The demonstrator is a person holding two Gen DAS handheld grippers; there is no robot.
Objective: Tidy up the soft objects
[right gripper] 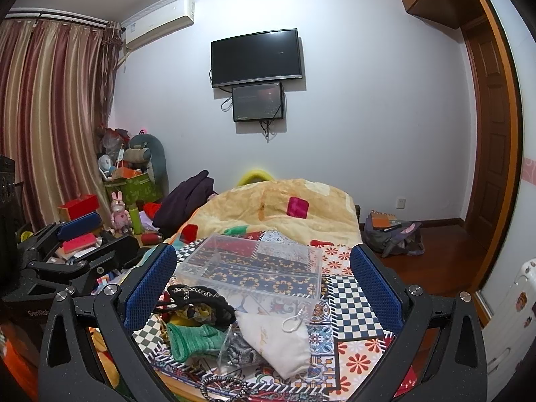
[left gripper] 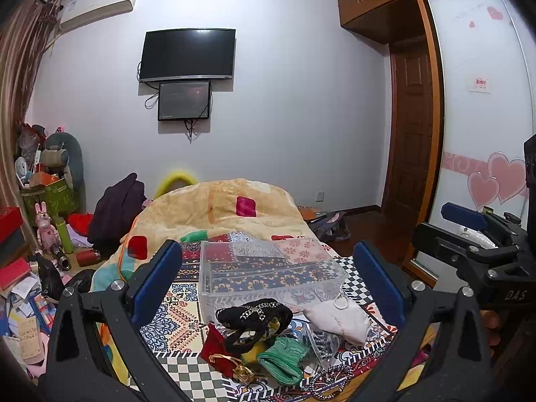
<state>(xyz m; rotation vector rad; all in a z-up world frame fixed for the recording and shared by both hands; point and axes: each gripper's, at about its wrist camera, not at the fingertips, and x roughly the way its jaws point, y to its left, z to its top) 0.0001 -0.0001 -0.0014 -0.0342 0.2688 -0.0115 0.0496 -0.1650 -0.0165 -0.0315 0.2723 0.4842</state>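
A pile of soft things lies on the patterned cloth [left gripper: 187, 305] at the bed's near end: a black knitted bag [left gripper: 254, 315], a red pouch [left gripper: 217, 341], a green knitted piece [left gripper: 281, 361], a white pouch [left gripper: 338, 321] and a clear packet [left gripper: 318, 341]. They also show in the right wrist view: the black bag [right gripper: 197, 305], the green piece [right gripper: 194, 338], the white pouch [right gripper: 278, 341]. A clear plastic box [left gripper: 268, 268] [right gripper: 254, 268] stands empty just behind them. My left gripper [left gripper: 268, 284] and right gripper [right gripper: 264, 284] are both open and empty, held above the pile.
A yellow patterned quilt [left gripper: 217, 207] is heaped further up the bed. Clutter, boxes and toys [left gripper: 47, 201] fill the floor at left. A bag [right gripper: 392, 231] lies on the wooden floor at right. The other gripper shows at each view's edge [left gripper: 469, 244] [right gripper: 67, 244].
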